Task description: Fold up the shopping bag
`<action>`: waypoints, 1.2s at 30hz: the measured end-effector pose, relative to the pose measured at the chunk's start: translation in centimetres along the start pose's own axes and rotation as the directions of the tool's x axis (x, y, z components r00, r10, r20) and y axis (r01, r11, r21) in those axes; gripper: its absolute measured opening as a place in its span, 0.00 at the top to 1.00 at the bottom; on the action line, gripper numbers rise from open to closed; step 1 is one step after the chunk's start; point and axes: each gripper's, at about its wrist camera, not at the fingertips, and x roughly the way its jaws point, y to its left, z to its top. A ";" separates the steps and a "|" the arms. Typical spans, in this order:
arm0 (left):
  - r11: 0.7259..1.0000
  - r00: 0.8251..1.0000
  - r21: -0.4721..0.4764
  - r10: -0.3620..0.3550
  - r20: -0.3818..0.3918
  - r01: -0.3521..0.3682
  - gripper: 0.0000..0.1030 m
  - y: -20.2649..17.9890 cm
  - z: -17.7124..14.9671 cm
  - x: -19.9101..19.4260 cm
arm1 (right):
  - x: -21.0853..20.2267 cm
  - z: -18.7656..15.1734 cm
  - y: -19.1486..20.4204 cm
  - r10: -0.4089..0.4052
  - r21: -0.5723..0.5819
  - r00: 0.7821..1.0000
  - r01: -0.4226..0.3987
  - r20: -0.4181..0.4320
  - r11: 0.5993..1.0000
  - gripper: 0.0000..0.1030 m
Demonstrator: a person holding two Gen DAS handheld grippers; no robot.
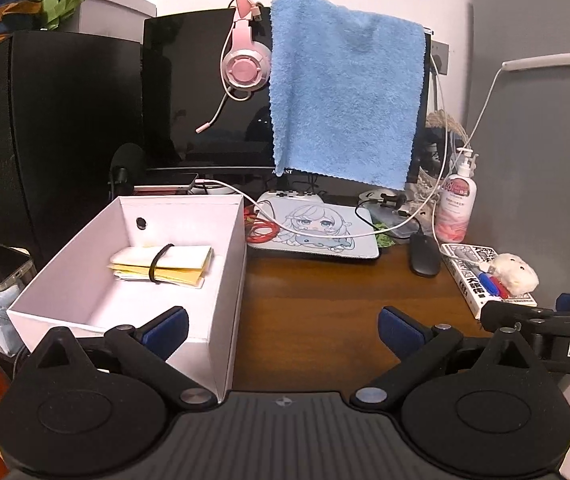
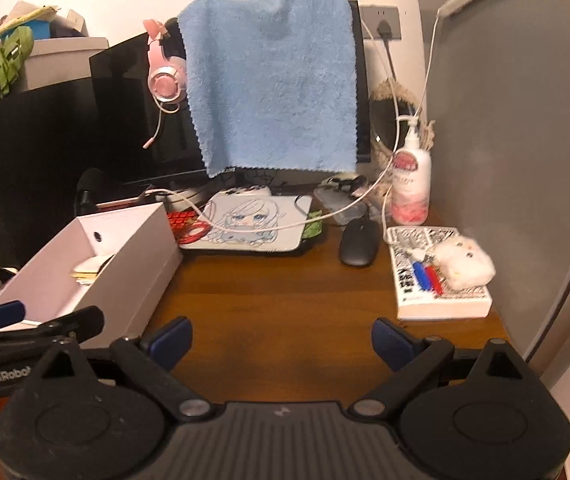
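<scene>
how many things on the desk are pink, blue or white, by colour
pink: 1, headset
blue: 1, towel
white: 3, box, pump bottle, plush toy
total: 5

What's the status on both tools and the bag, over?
Left tool open, empty. Right tool open, empty. Folded cream-and-yellow bag, black band around it, lying in white cardboard box. Brown wooden desk ahead, nothing blocking.
</scene>
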 end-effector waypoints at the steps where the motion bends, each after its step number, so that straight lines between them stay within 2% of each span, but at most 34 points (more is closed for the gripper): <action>1: 1.000 1.000 0.000 0.001 0.000 -0.001 0.01 0.0 0.0 0.0 | -0.1 0.0 0.2 -0.010 -0.009 1.000 0.010 0.008 1.000 0.06; 14: 1.000 1.000 -0.003 0.020 0.015 -0.020 0.01 0.1 0.1 -0.6 | -0.9 0.0 1.3 -0.003 -0.033 0.999 0.004 0.039 0.999 0.06; 36: 1.000 1.000 0.003 0.026 0.012 -0.026 0.01 0.2 0.2 -0.7 | -1.1 -0.1 1.6 0.000 -0.043 0.999 0.002 0.041 0.999 0.06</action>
